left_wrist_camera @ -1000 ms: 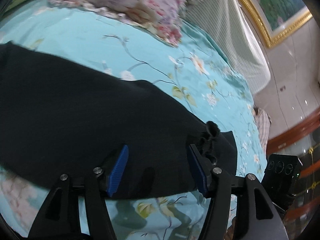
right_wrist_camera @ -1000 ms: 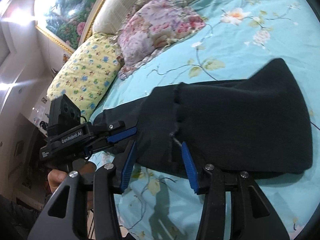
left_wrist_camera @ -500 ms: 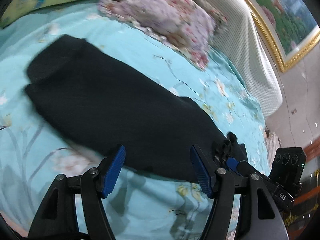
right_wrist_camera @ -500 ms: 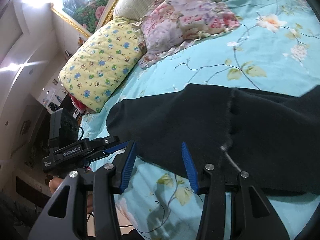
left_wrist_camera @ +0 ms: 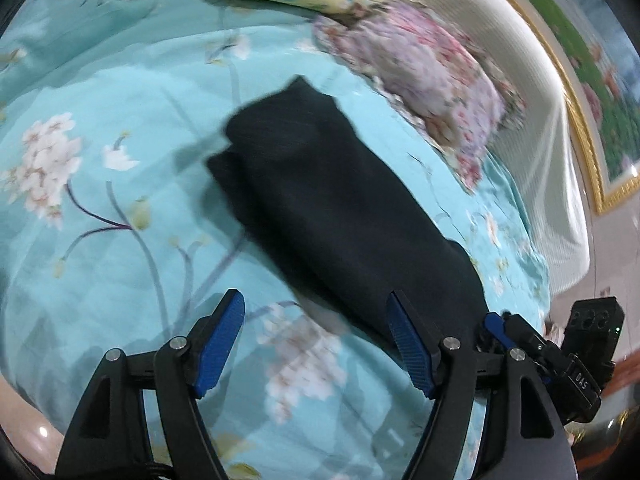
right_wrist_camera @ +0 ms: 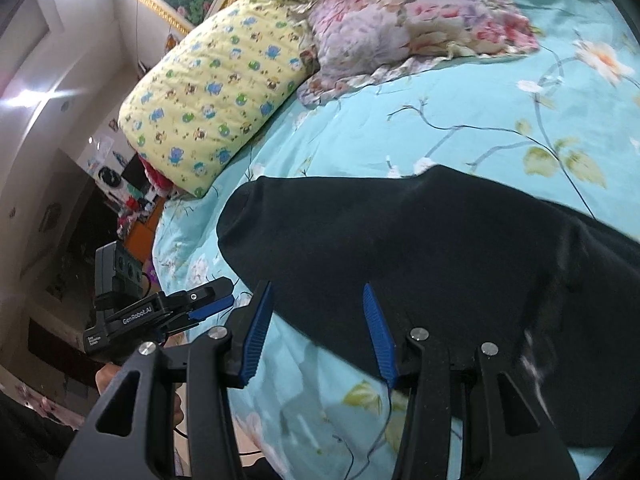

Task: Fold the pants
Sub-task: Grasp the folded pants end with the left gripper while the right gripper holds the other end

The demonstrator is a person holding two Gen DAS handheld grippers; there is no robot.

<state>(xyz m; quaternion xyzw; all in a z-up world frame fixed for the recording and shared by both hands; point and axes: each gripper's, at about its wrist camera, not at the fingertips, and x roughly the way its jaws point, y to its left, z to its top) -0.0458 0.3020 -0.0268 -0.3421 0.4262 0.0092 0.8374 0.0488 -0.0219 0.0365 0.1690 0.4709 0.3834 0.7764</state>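
Observation:
The black pants (left_wrist_camera: 336,200) lie folded lengthwise as a long dark strip on the turquoise floral bedspread (left_wrist_camera: 100,208). They also show in the right wrist view (right_wrist_camera: 420,248). My left gripper (left_wrist_camera: 316,332) is open and empty, above the bedspread just off the pants' near edge. My right gripper (right_wrist_camera: 318,330) is open and empty, at the pants' front edge near their rounded left end. The right gripper also shows in the left wrist view (left_wrist_camera: 496,326), at the pants' right end. The left gripper shows in the right wrist view (right_wrist_camera: 212,304), left of the pants.
A yellow printed pillow (right_wrist_camera: 216,92) and a pink floral pillow (right_wrist_camera: 404,20) lie at the head of the bed by a striped headboard (left_wrist_camera: 532,136). A gold-framed painting (left_wrist_camera: 592,80) hangs on the wall. Cluttered furniture (right_wrist_camera: 132,204) stands beside the bed.
Both grippers have pulled back from the pants and swung left along them. The pants' far end has come into the left wrist view. Both stay open.

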